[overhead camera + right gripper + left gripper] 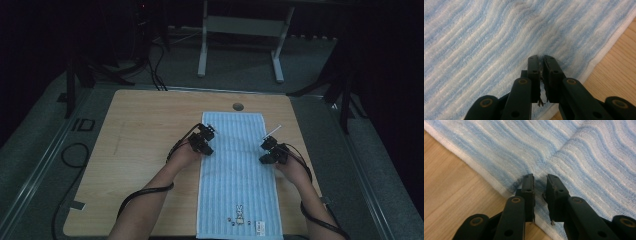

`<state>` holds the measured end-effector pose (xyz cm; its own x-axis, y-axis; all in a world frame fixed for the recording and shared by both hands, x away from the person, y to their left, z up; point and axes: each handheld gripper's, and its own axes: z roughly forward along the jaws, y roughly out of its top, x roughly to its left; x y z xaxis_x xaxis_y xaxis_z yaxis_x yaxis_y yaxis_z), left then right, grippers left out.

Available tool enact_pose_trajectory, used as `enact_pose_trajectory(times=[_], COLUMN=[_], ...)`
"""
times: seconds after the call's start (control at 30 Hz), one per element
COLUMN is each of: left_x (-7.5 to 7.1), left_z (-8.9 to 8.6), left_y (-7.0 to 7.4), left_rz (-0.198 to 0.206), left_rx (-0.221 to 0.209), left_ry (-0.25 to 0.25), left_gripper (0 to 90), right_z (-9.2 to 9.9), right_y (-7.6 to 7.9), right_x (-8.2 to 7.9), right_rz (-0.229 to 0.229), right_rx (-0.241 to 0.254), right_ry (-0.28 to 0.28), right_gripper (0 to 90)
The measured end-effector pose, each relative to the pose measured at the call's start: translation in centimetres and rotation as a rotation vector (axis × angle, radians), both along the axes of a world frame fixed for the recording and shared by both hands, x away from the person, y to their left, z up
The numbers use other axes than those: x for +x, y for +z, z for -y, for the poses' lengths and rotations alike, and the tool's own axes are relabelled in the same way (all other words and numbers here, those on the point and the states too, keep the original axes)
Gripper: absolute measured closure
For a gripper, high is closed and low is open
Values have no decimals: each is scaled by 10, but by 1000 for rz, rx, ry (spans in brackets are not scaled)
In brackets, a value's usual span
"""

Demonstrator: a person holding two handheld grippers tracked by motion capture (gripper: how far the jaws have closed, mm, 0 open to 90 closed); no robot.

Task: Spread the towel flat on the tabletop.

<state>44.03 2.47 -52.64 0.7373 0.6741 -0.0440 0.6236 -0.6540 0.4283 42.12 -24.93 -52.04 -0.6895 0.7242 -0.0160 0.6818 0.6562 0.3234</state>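
A long blue-and-white striped towel [235,185] lies flat down the middle of the wooden table [140,150], with a small rabbit print [239,212] at its near end. My left gripper [207,142] sits at the towel's left edge. In the left gripper view its jaws [539,178] stand a little apart, with a raised crease of towel [574,150] running from between them. My right gripper [266,150] is at the towel's right edge. In the right gripper view its jaws [541,58] are pinched together on the towel [486,45], with white fabric caught between the pads.
A round cable hole [238,106] lies in the table just beyond the towel's far end. Black cables [145,192] trail from both grippers along the forearms. A white desk frame [202,45] stands on the floor behind the table. Bare wood flanks the towel.
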Motion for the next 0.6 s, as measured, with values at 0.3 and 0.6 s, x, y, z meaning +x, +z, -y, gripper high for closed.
enact_pose_trajectory(times=[0.3, 0.6], left_x=[-45, -72], left_z=[4, 5], left_y=[15, -1], left_rz=[-53, -100], left_rx=[-40, -60], left_ry=[-118, -153], left_gripper=[751, 757], right_z=[-4, -5], right_y=[11, 0], right_x=[-25, -51], right_rz=[1, -3], right_rx=[16, -1], right_ry=[61, 87], right_gripper=[888, 887])
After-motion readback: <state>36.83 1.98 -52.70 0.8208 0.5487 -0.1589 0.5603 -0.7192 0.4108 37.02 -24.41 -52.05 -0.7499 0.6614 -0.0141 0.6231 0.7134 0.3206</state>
